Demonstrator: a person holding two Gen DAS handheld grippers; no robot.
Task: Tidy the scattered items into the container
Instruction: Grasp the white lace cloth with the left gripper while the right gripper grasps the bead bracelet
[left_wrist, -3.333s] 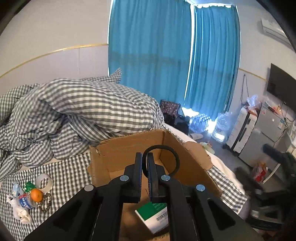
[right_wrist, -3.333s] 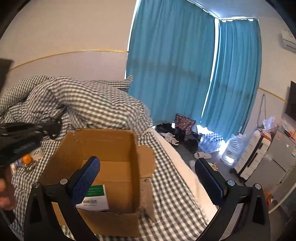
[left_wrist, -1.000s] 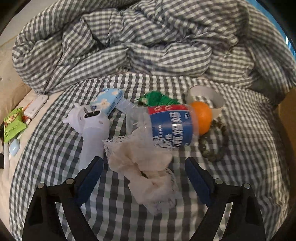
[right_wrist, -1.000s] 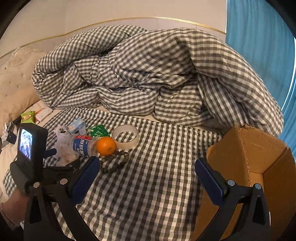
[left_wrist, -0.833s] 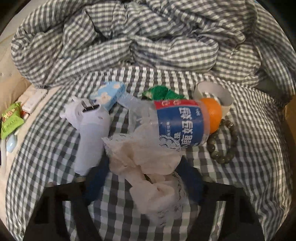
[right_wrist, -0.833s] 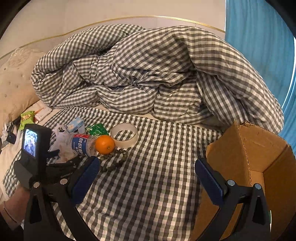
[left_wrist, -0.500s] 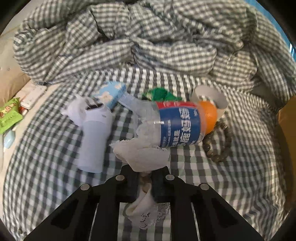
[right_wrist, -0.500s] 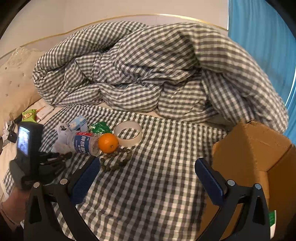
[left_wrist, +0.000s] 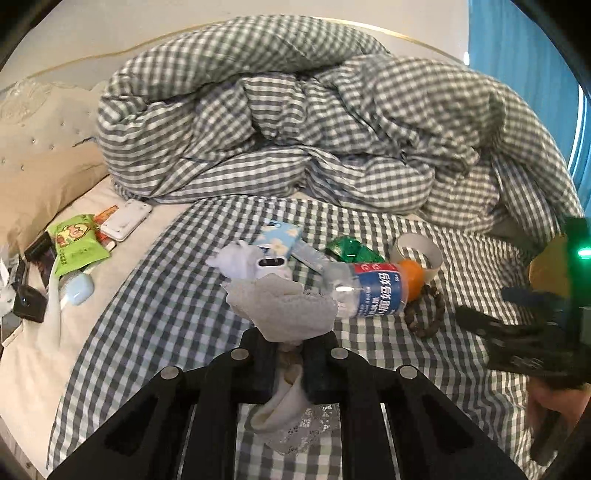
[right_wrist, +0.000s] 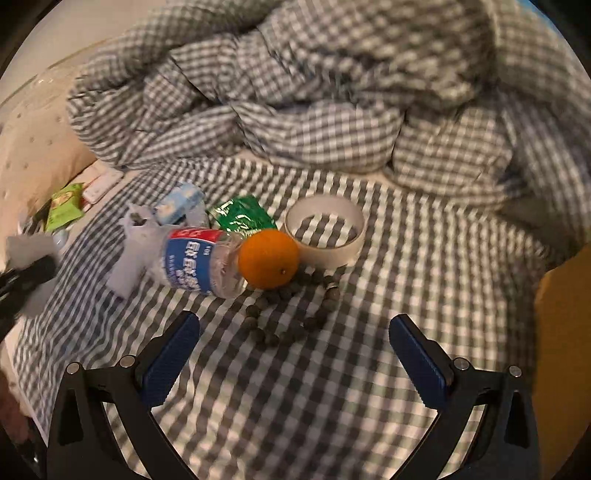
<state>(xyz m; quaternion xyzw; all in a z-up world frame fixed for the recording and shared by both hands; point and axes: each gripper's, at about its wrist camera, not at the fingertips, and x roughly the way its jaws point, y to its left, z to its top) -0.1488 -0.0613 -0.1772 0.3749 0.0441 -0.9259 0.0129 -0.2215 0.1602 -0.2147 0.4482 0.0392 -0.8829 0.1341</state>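
left gripper (left_wrist: 290, 363): jaws clamped, angled down | right gripper (right_wrist: 293, 350): jaws wide, angled down

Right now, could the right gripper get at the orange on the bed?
Probably yes. The right gripper is open and empty, and the orange lies ahead with its top bare, though the bottle and bead bracelet crowd its sides.

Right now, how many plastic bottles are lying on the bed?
1. The plastic bottle with the blue label lies on its side on the checked sheet, touching the orange. Others could be hidden under the bunched duvet.
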